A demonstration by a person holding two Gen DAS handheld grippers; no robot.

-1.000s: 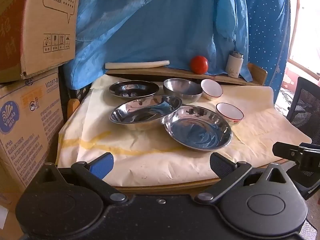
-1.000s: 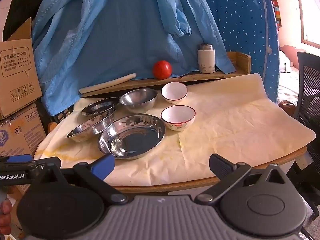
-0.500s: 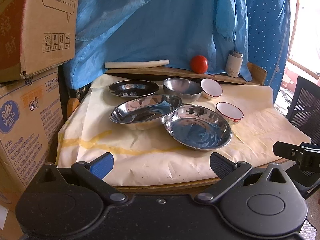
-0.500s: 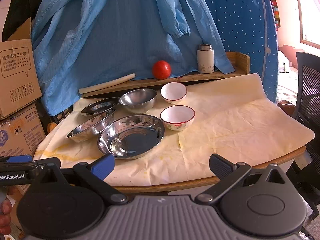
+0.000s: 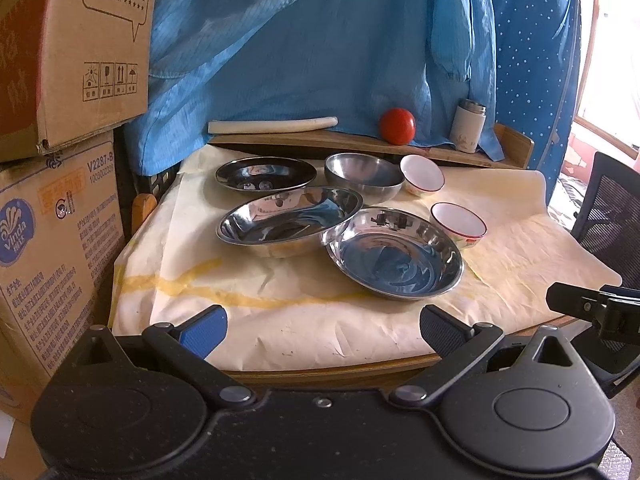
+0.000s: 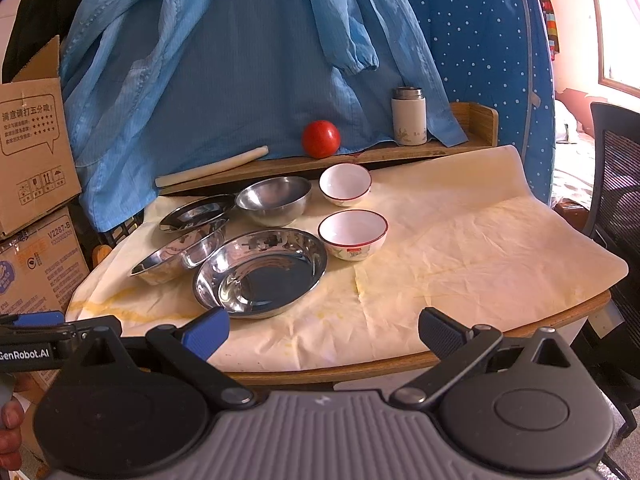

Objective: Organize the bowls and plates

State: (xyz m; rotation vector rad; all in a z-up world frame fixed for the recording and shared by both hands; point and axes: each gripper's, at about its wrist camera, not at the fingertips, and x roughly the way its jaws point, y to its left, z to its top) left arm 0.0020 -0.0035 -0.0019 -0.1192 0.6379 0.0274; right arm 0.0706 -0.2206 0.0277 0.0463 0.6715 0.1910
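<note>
On the paper-covered table stand three steel plates: a near one (image 5: pixel 394 258) (image 6: pixel 260 272), a middle one (image 5: pixel 288 220) (image 6: pixel 180 252) and a dark far one (image 5: pixel 266 173) (image 6: pixel 196 212). Behind them is a steel bowl (image 5: pixel 364 176) (image 6: pixel 274 200). Two white red-rimmed bowls stand to the right: a far one (image 5: pixel 422 174) (image 6: pixel 345 183) and a near one (image 5: pixel 458 224) (image 6: pixel 353 234). My left gripper (image 5: pixel 322 330) and my right gripper (image 6: pixel 324 330) are both open and empty at the table's near edge.
A wooden shelf (image 6: pixel 360 158) at the back holds a tomato (image 6: pixel 321 139), a white flask (image 6: pixel 408 116) and a rolled paper (image 6: pixel 212 168). Cardboard boxes (image 5: pixel 60 160) stack on the left. A mesh chair (image 6: pixel 616 184) stands right. Blue cloth (image 6: pixel 248 60) hangs behind.
</note>
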